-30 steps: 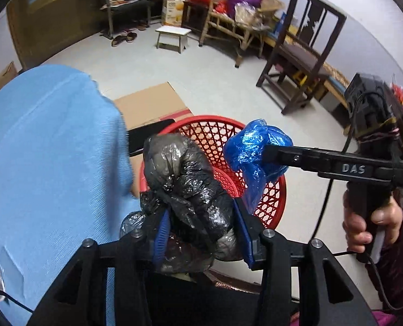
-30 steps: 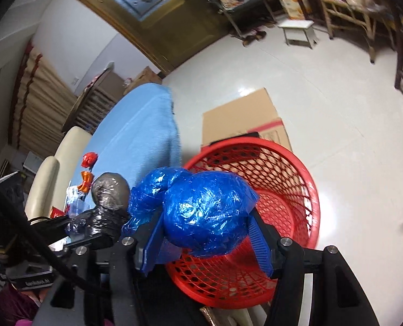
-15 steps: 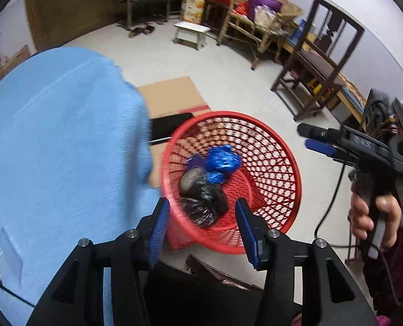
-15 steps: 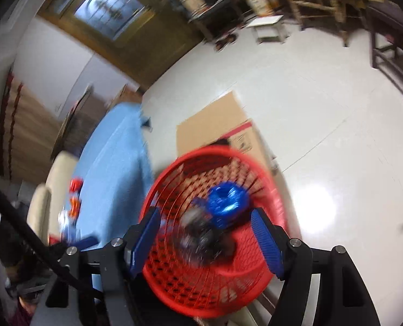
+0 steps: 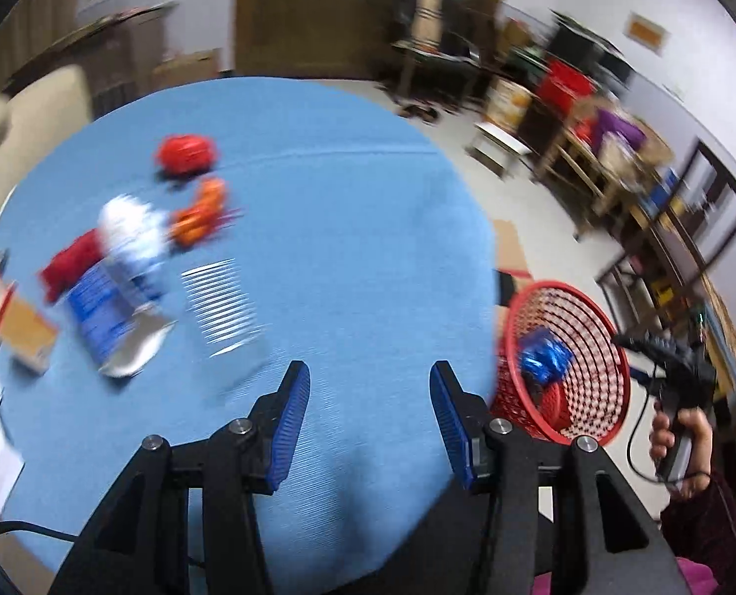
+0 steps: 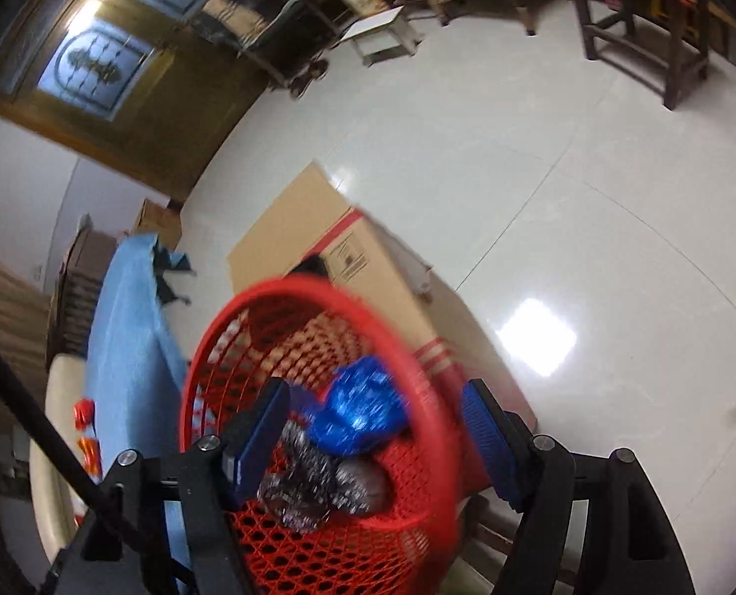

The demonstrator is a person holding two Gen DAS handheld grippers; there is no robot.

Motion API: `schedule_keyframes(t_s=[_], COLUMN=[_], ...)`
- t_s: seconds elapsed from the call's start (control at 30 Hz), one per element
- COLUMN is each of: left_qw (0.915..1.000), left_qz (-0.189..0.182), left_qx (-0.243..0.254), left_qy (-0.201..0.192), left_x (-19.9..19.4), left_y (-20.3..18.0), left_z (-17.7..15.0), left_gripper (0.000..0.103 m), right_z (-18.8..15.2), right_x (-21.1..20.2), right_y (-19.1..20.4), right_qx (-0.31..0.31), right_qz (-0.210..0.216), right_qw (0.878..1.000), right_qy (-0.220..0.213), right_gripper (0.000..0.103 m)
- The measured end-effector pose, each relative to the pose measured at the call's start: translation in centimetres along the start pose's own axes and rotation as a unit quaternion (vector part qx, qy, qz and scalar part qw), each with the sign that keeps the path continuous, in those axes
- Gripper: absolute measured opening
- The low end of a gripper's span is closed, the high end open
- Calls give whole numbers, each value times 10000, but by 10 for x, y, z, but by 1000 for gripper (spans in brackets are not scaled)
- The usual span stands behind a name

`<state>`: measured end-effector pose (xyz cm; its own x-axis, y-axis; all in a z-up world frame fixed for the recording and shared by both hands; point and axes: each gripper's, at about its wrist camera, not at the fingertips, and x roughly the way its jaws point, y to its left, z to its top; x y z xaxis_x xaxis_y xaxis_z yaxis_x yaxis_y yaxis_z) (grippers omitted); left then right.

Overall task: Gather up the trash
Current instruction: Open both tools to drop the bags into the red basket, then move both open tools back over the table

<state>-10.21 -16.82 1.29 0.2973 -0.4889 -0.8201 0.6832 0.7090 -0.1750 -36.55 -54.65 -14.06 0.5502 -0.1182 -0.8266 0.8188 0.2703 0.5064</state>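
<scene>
Both bags are down: a second ago the left hand-held gripper (image 5: pixel 369 414) pinched a black bag and the right hand-held gripper (image 6: pixel 374 434) a blue bag above the red basket (image 6: pixel 420 382); now the blue bag (image 6: pixel 363 414) and the black bag (image 6: pixel 323 488) lie together inside it. That makes two pieces of trash collected, with more waiting. The left hand-held gripper, jaws spread and empty, has swung away from the basket to face the counter (image 5: pixel 348 228) under its blue cloth, where a red wad (image 5: pixel 185 153), an orange wrapper (image 5: pixel 202 213), a blue-and-white packet (image 5: pixel 115 292) and other blurred litter lie ahead of it and to its left, well apart from its fingertips. The right hand-held gripper hangs over the basket rim, its jaws opening with nothing pinched; the dropped bags lie below, between its fingers in the view.
</scene>
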Motion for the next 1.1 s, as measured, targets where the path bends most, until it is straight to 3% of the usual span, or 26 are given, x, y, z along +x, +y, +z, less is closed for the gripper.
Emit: schedule_keyframes(t_s=[0.17,0.4,0.57,0.73,0.9,1.1], left_qw=[9984,9955,9908,9808,9704,9638], left_qz=[190,462,720,976,1164,1398], left_qx=[-497,-717,-971,-1535,-1957,-2056], left_qy=[-183,-417,-608,-697,-804,-965], left_x=[-14,-34,-52,-67,-75,-78], left_y=[41,74,112,160,192,214], left_z=[-9,-22,-36,-58,-66,-55], left_gripper=[51,51,51,52,58,64], right_z=[-20,-37,-27,-4,-4,-45], right_x=[9,22,10,-28,-55,-32], right_y=[24,48,37,27,84,215], right_qx=[-245,-582,-395,-145,-857,-2284], right_qz=[103,58,-292,-462,-114,853], right_qw=[9993,9973,9988,9966,9916,9692], right_qy=[277,438,91,-660,-967,-347], right_gripper=[77,77,77,77,77,77])
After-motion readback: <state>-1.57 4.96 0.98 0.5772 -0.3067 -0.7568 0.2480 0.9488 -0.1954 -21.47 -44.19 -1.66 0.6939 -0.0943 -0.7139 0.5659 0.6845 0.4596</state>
